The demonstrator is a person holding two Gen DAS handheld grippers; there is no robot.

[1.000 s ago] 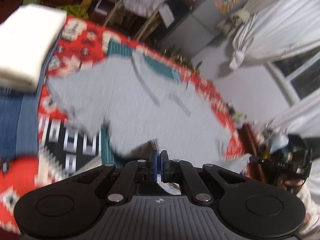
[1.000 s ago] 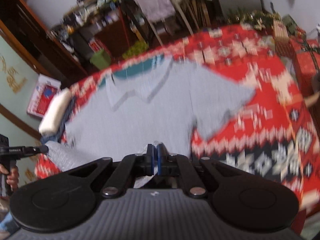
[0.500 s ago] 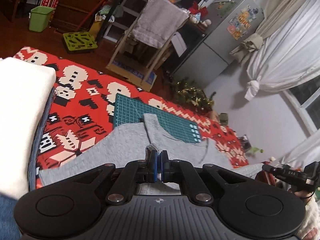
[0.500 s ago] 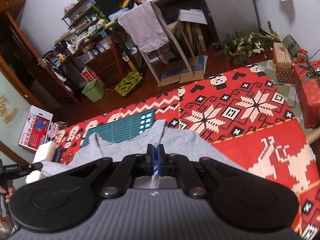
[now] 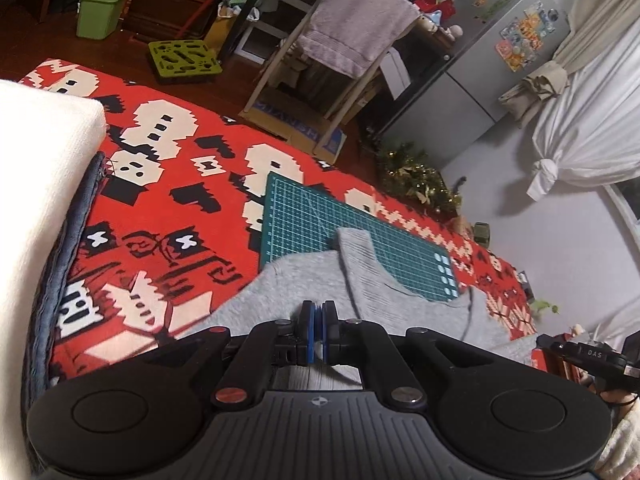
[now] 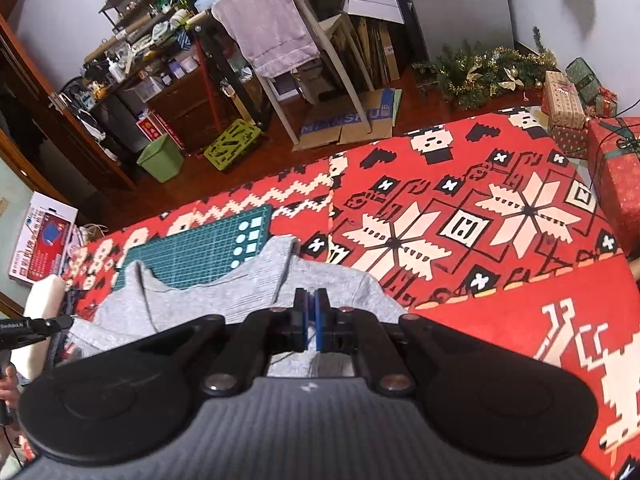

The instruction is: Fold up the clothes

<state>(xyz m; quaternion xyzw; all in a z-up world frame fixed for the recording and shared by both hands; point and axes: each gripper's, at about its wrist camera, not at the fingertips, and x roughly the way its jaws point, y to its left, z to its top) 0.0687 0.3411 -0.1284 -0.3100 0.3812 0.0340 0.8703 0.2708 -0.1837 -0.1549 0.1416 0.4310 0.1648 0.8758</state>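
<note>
Your left gripper [image 5: 316, 312] and right gripper [image 6: 310, 300] are matt black plastic with blue rubbery pads and ribbed grey housings; each pinches the grey sweater [image 6: 248, 292], a soft ribbed knit; under it you have a woven red patterned blanket [image 6: 460, 216] and a smooth, faintly glossy green cutting mat [image 5: 320, 220]; the folded white cloth [image 5: 36, 168] beside you looks coarse-textured.
</note>
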